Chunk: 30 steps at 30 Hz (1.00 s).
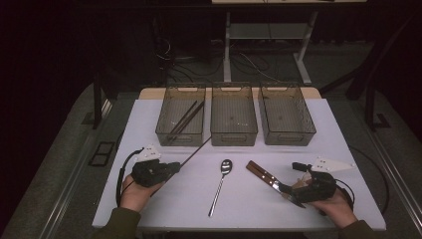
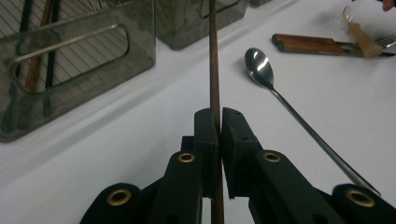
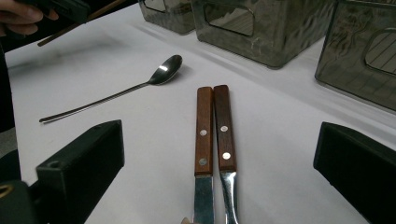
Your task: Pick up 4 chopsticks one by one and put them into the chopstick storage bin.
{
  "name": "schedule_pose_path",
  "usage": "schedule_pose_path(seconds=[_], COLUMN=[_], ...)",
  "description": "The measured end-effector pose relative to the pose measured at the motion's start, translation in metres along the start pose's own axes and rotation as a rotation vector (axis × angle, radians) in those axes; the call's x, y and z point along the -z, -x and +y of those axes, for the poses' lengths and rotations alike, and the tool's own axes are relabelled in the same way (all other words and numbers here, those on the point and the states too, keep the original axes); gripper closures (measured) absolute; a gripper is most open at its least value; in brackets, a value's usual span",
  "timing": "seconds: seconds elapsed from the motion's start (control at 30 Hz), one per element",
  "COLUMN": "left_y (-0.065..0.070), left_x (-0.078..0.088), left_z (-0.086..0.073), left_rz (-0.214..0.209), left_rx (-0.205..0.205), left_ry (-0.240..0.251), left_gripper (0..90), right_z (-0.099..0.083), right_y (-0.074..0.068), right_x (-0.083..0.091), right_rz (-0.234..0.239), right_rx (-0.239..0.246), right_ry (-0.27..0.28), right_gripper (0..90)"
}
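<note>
Chopstick point(image 2: 214, 56) clamped in left tool point(image 2: 220, 116)

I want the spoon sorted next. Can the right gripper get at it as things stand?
Probably yes: the right gripper stands open, and the spoon lies alone on bare table beside the two wooden-handled utensils, nothing over it.

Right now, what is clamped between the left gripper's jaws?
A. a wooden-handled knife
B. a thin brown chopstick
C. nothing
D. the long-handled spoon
B: in the left gripper view the left gripper has its jaws pressed shut on the chopstick, while the spoon lies free on the table.
</note>
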<state>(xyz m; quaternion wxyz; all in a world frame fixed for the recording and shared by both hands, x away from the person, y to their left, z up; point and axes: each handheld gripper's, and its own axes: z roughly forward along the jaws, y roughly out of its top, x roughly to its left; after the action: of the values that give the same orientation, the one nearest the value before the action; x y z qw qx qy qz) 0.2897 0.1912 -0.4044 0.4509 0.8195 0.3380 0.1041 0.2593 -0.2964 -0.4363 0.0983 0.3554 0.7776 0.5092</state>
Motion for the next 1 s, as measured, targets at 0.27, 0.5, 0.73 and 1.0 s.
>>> schedule_pose_path(seconds=[0.27, 0.5, 0.73, 1.0], left_y=[-0.005, -0.016, -0.029, -0.044], left_x=[0.001, -0.001, -0.004, -0.011], left_z=[0.014, 0.028, 0.043, 0.055], left_rz=[0.022, 0.038, 0.065, 0.075], left_rx=[-0.005, -0.001, 0.011, 0.025], left_ry=[0.056, 0.114, 0.169, 0.212], left_gripper=[84.9, 84.9, 84.9, 84.9], right_z=[0.0, 0.0, 0.0, 0.0], right_y=[0.0, 0.001, 0.001, 0.001], right_x=[0.0, -0.001, -0.001, -0.001], right_rz=[-0.002, -0.003, -0.005, -0.004], right_rx=[0.002, 0.002, -0.005, -0.008], right_ry=[0.0, 0.0, -0.003, -0.003], right_gripper=[1.8, 1.8, 1.8, 1.8])
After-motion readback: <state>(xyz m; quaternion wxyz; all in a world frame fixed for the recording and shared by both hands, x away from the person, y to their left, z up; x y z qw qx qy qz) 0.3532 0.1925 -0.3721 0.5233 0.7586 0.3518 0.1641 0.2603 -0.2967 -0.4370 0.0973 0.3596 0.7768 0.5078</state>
